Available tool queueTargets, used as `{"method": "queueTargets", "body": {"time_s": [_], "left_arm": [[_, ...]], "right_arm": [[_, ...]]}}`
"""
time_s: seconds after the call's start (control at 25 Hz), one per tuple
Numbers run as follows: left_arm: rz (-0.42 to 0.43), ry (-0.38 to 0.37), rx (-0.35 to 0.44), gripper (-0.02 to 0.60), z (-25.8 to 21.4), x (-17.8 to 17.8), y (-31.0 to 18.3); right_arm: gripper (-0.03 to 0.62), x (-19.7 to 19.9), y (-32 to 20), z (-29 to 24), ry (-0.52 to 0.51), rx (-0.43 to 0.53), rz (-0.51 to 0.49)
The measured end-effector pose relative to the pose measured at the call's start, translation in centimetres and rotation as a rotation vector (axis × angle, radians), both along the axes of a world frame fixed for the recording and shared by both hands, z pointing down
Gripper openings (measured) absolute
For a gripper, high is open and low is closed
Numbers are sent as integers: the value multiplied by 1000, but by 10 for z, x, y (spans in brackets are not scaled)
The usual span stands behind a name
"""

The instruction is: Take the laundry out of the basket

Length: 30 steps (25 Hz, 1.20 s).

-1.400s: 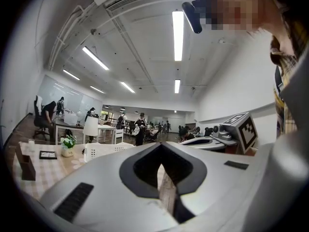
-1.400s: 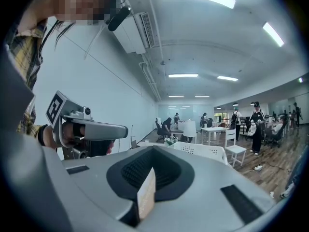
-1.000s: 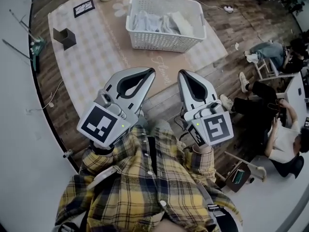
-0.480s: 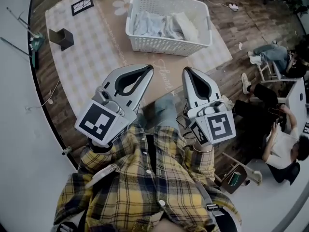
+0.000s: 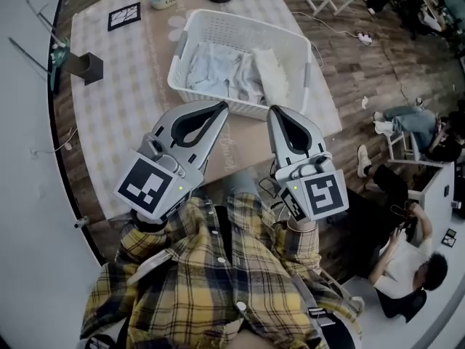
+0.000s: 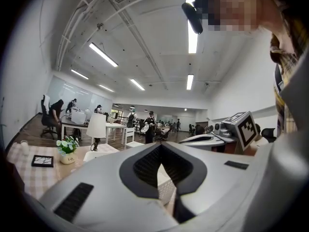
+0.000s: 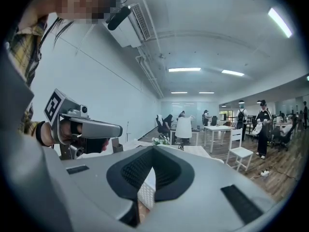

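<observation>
**Head view.** Step in hand, as I judge it: the approach. Nothing is lifted yet.
- The white plastic lattice laundry basket (image 5: 240,23) stands on the counter with a pale checked cover (image 5: 116,100). It is at 12 o'clock from both tools and apart from them.
- The left tool (image 5: 221,108) and right tool (image 5: 274,112) sit side by side. Each has its jaws together with nothing clamped.
- The laundry (image 5: 218,75) is crumpled pale grey-blue cloth with a fluffy white piece on its 3 o'clock side. It lies heaped inside the basket, and I see nothing hanging over the rim.
- It looks soft and loose. I expect a pulled piece to drape and drag its neighbours.

**Left gripper view.** The jaw tips meet and the pads hold nothing. Through the gap beneath them, at 6 o'clock, a strip of the basket's lattice shows. The right tool is at 3 o'clock.

**Right gripper view.** Same reading: tips together and empty, with basket lattice in the gap at 6 o'clock. The left tool is at 9 o'clock.

**Next move, my judgement.**
- Part the jaws of at least one tool.
- Carry it over the near rim and dip it into the heap.
- Close on a top fold, not on the lattice.
</observation>
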<state>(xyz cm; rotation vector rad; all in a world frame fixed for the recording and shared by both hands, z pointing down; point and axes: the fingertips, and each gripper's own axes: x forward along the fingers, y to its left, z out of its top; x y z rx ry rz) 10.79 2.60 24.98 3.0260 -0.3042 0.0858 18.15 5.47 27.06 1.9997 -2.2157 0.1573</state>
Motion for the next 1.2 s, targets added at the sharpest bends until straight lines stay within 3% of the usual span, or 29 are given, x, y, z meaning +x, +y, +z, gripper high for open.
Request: {"method": "queueTargets", "body": {"time_s": [0.24, 0.44, 0.76, 1.2], "left_arm": [[-113, -21, -16, 9, 0, 60, -27], [-211, -50, -35, 9, 7, 87, -43], [-333, -84, -50, 9, 12, 99, -54], [-376, -138, -72, 9, 21, 97, -77]], "right_arm": [[18, 58, -35, -2, -10, -16, -122], [18, 89, -57, 4, -33, -32, -216], [18, 108, -80, 10, -46, -52, -337], [18, 99, -114, 17, -69, -81, -417]]}}
